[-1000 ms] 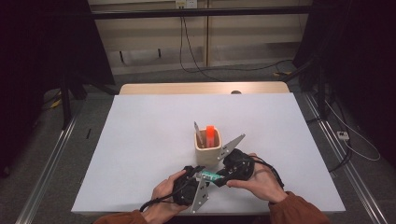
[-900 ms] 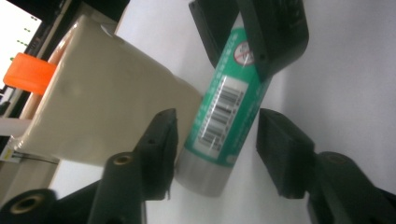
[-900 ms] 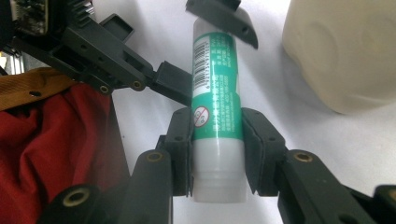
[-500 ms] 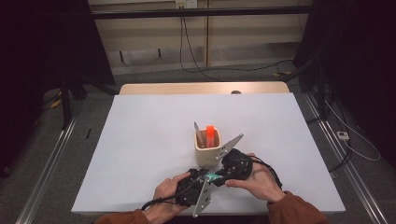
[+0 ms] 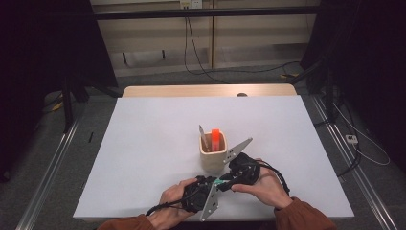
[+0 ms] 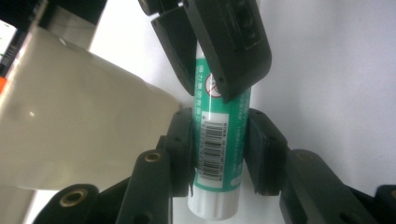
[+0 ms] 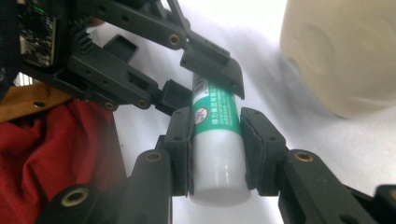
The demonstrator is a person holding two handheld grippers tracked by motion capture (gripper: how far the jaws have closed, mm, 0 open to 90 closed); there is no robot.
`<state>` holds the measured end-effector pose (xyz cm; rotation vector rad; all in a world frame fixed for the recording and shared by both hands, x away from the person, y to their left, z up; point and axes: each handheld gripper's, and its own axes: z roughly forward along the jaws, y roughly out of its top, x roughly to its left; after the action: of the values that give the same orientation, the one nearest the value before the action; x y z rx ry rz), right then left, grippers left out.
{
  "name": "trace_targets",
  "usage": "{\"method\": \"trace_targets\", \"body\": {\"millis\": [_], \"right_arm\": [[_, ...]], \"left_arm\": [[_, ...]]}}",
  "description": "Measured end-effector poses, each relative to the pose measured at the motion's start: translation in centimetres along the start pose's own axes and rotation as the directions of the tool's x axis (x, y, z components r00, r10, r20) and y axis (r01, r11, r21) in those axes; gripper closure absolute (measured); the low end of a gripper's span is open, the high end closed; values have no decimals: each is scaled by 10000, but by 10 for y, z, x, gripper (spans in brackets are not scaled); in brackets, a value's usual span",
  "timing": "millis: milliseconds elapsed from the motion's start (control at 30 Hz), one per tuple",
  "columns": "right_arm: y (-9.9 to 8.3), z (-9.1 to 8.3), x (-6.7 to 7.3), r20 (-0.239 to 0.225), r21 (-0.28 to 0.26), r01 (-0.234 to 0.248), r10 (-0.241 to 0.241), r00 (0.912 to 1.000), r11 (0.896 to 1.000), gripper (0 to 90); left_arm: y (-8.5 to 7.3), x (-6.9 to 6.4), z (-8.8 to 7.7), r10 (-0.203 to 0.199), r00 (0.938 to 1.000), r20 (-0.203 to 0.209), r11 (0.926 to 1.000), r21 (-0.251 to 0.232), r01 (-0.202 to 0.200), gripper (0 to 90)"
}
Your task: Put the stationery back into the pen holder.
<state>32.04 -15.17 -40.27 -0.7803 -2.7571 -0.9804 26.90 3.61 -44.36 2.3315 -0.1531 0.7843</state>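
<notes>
A green-and-white glue stick (image 5: 221,182) is held level just above the table, in front of a cream cup (image 5: 213,153). My left gripper (image 6: 219,149) has just been closing; its pads now press both sides of the stick (image 6: 219,140) near its white end. My right gripper (image 7: 215,149) is shut on the other end of the stick (image 7: 215,121), by the white cap. The two grippers face each other, the left gripper (image 5: 216,186) and the right gripper (image 5: 226,180) nearly tip to tip. In the right gripper view the left gripper (image 7: 201,84) clamps the far end.
The cream cup (image 6: 70,130) stands close beside the grippers and holds an orange item (image 5: 216,139) and a thin stick (image 5: 204,135). The white table (image 5: 153,143) stretches away to the left, right and behind. Cables trail from both grippers toward the front edge.
No clear shift in the high view; both hands and the cup stay where they were.
</notes>
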Motion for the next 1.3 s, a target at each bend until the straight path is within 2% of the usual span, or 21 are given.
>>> {"method": "trace_targets", "body": {"millis": [33, 67, 100, 167, 200, 233, 367, 433, 500, 533, 600, 733, 800, 867, 933, 1000, 1067, 1100, 1200, 1267, 1300], "right_arm": [[0, 0, -1, -57, -47, -51, 50, 10000, 10000, 656], [-1, -1, -2, -84, -151, -79, 78, 9999, 9999, 652], [-1, -2, -2, -128, -307, -88, 84, 9999, 9995, 647], [-1, -4, -4, -94, -598, -157, 151, 9998, 9981, 605], [-2, -6, -4, -25, -725, -183, 182, 9998, 9972, 579], [-2, -8, -4, 21, -920, -154, 157, 9999, 9956, 562], [-5, -14, -4, 477, -1504, 4, 68, 9988, 9886, 473], [-8, -17, -4, 603, -1757, -51, 159, 9981, 9844, 430], [-12, -19, -6, 894, -1997, -75, 259, 9957, 9798, 381], [-13, -20, -6, 959, -2104, -81, 289, 9950, 9776, 359], [-15, -20, -5, 1028, -2091, -140, 362, 9940, 9778, 317], [-20, -19, -5, 1159, -2076, -214, 464, 9922, 9780, 262], [-23, -20, -6, 1419, -2168, -286, 605, 9880, 9758, 204], [-28, -23, -8, 1642, -2339, -390, 790, 9833, 9715, 195], [-32, -25, -10, 1878, -2495, -480, 969, 9774, 9672, 157], [-37, -27, -12, 2227, -2714, -653, 1287, 9663, 9602, 107], [-41, -28, -14, 2471, -2777, -726, 1442, 9582, 9579, 108], [-44, -29, -15, 2499, -2858, -816, 1565, 9555, 9548, 104], [-53, -31, -18, 2661, -3078, -1008, 1873, 9456, 9461, 78], [-57, -33, -19, 3007, -3196, -1023, 2032, 9318, 9420, 65], [-59, -34, -20, 3294, -3255, -1070, 2187, 9185, 9395, 74]], "left_arm": [[0, 3, -2, 19, 9998, 194, 9999, 149, -22, 662], [-1, 1, 0, -689, 9975, 177, 9973, -247, 693, 663], [-2, 6, -2, -500, 9984, 272, 9988, 27, 499, 664], [-4, 8, -1, -1343, 9894, 548, 9901, -328, 1362, 664], [-6, 10, -2, -1634, 9844, 651, 9858, -284, 1655, 665], [-7, 13, -2, -1711, 9826, 718, 9843, -309, 1737, 664], [-11, 19, -3, -2380, 9663, 983, 9689, -448, 2433, 665], [-12, 21, -5, -2768, 9542, 1139, 9573, -534, 2841, 665], [-13, 24, -5, -2963, 9465, 1277, 9507, -560, 3052, 665], [-14, 25, -5, -3220, 9369, 1359, 9412, -609, 3323, 665], [-17, 27, -5, -3552, 9222, 1527, 9284, -574, 3671, 665], [-21, 31, -5, -4026, 9004, 1648, 9073, -583, 4163, 665], [-22, 32, -7, -4112, 8969, 1627, 9032, -604, 4250, 664], [-23, 34, -9, -4298, 8864, 1719, 8921, -704, 4463, 664], [-24, 35, -10, -4384, 8824, 1706, 8875, -724, 4550, 664], [-24, 36, -11, -4518, 8741, 1785, 8788, -798, 4706, 664], [-23, 37, -12, -4500, 8751, 1784, 8791, -841, 4692, 664], [-23, 37, -13, -4581, 8694, 1850, 8731, -901, 4792, 664], [-23, 38, -16, -4647, 8653, 1881, 8686, -931, 4867, 664], [-23, 39, -19, -4778, 8565, 1954, 8594, -980, 5018, 664], [-23, 40, -20, -4778, 8574, 1911, 8595, -997, 5012, 664]]}}
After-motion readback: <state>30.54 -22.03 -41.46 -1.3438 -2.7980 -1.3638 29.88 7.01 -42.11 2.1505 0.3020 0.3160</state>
